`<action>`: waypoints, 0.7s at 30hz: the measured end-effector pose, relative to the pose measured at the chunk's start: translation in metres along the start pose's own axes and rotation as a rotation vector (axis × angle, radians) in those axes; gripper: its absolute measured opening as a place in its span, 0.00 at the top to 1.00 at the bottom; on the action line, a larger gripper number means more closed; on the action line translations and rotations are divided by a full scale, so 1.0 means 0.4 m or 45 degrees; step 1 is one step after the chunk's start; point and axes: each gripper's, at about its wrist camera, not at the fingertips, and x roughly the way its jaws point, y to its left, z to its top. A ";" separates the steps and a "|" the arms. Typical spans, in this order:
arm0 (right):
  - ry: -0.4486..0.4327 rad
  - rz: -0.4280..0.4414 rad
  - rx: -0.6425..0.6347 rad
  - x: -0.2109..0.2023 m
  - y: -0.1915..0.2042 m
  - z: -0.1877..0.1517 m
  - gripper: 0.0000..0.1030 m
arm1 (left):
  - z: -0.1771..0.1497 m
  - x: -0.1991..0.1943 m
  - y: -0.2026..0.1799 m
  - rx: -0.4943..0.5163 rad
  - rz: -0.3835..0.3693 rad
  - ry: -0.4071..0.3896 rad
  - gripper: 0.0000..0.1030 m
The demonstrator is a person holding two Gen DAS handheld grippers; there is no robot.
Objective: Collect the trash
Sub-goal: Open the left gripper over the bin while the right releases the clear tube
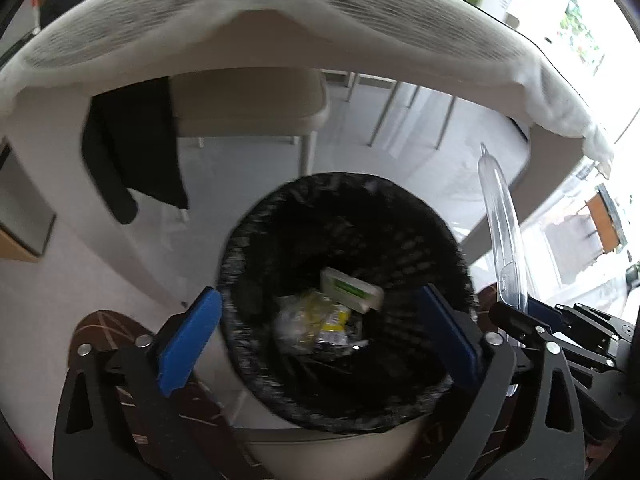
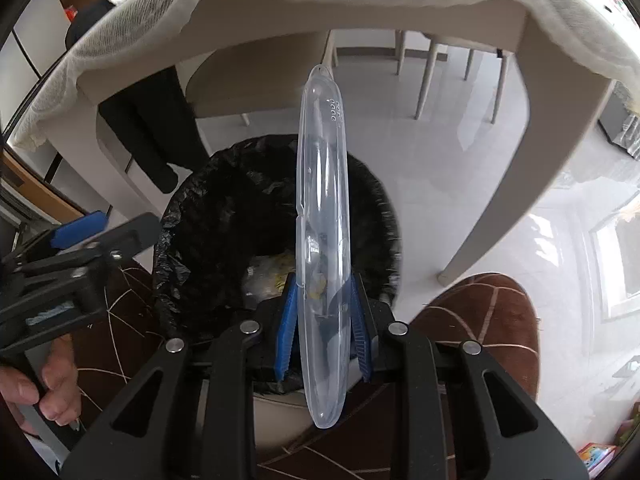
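One long clear plastic case (image 2: 322, 240), narrow and rounded at both ends, is clamped upright by the right gripper (image 2: 325, 328) above the bin (image 1: 344, 292) lined with one black bag. The left gripper (image 1: 320, 344) is held wide apart and empty over the bin, where one white-green box (image 1: 352, 290) and crumpled yellow wrappers (image 1: 316, 318) lie; their print cannot be read.

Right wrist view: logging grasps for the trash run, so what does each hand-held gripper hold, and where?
The right hand-held gripper clamps the clear plastic case near its lower end. The left hand-held gripper is open, empty.
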 end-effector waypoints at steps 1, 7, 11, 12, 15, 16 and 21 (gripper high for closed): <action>0.004 0.004 -0.005 0.006 0.010 0.002 0.76 | 0.002 -0.002 0.006 -0.004 0.007 0.002 0.06; 0.013 0.043 -0.053 0.032 0.078 0.024 0.76 | 0.008 -0.023 0.062 -0.042 0.050 0.005 0.06; 0.009 0.056 -0.101 0.035 0.118 0.040 0.76 | 0.009 -0.031 0.084 -0.045 0.071 -0.001 0.06; 0.006 0.053 -0.113 0.035 0.128 0.043 0.76 | 0.010 -0.033 0.085 -0.046 0.074 -0.002 0.06; -0.030 0.041 -0.113 0.021 0.132 0.047 0.68 | 0.011 -0.038 0.081 -0.034 0.078 -0.001 0.06; -0.045 0.039 -0.111 0.014 0.129 0.048 0.57 | 0.012 -0.039 0.079 -0.029 0.082 -0.003 0.06; -0.120 0.003 -0.107 -0.031 0.111 0.056 0.38 | 0.020 -0.041 0.072 -0.016 0.083 -0.013 0.06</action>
